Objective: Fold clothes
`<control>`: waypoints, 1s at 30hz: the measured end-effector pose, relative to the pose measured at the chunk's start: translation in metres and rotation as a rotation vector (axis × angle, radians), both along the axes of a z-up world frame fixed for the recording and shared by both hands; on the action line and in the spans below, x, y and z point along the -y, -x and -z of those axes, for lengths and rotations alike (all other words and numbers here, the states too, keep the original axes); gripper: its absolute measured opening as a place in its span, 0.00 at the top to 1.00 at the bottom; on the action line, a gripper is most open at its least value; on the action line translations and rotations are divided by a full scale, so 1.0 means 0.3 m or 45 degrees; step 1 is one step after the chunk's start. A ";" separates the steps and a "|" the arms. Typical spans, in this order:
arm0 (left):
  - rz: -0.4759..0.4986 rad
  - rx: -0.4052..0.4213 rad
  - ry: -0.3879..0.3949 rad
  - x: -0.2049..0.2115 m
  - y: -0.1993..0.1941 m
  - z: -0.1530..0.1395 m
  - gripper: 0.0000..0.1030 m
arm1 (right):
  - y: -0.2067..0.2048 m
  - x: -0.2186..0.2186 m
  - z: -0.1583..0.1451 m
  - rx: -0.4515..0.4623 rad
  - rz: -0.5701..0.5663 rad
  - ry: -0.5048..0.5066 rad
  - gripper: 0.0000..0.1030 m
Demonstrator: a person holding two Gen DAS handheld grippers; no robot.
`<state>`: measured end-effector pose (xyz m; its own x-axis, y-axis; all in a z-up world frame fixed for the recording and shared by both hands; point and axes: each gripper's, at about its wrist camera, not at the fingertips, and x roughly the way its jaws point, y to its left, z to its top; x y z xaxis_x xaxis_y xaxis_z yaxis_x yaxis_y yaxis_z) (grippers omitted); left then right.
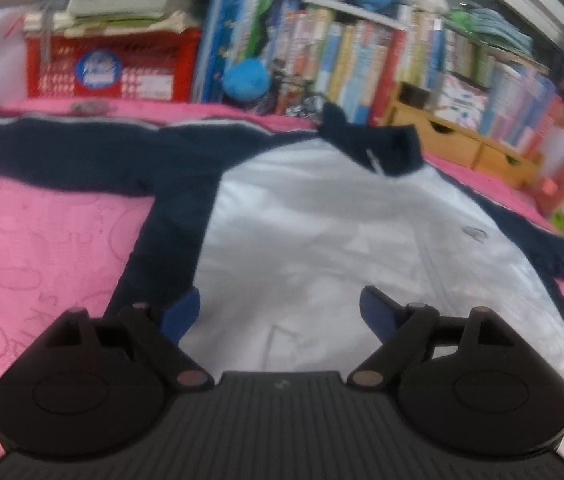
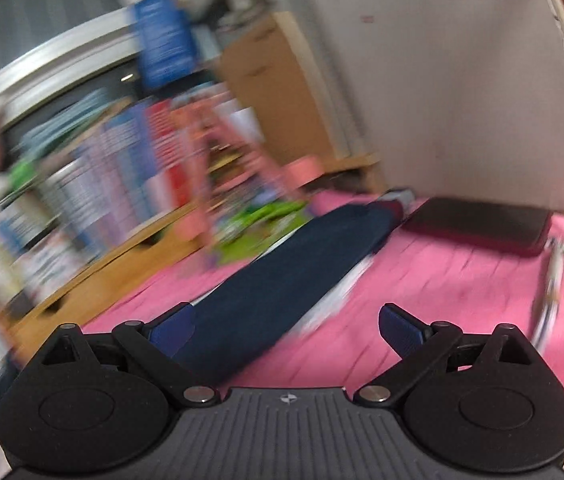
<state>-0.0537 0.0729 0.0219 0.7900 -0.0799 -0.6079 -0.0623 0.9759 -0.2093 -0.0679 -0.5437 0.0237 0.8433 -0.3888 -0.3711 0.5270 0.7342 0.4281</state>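
Jacket (image 1: 322,240): spread flat on pink bedcover (image 1: 41,240), sleeves out sideways, collar far end.
Handling: judged light, soft, slippery; likely slides when dragged.
Hold: sleeve (image 2: 282,280) cuff or hem corner.
Left claw (image 1: 279,312): spread, above the white body.
Right claw (image 2: 286,328): spread, empty, over sleeve.

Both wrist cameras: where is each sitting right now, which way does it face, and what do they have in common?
Left wrist: low over the jacket's white body, facing its collar and the bookshelf; the open left gripper shows.
Right wrist: low over the pink bedspread, blurred, facing along the navy sleeve toward a dark flat case; the open right gripper shows.
Shared: jacket, bedspread, bookshelf; neither view shows a hand.
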 end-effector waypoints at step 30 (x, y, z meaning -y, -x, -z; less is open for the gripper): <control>-0.024 0.104 0.015 -0.001 -0.024 0.084 0.00 | -0.418 -0.577 -0.257 0.033 -0.675 0.455 0.85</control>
<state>-0.0464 0.0734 -0.0034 0.8382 -0.0716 -0.5407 -0.0626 0.9721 -0.2259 0.0575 -0.3706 0.1009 0.9620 -0.0126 -0.2726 0.0459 0.9922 0.1160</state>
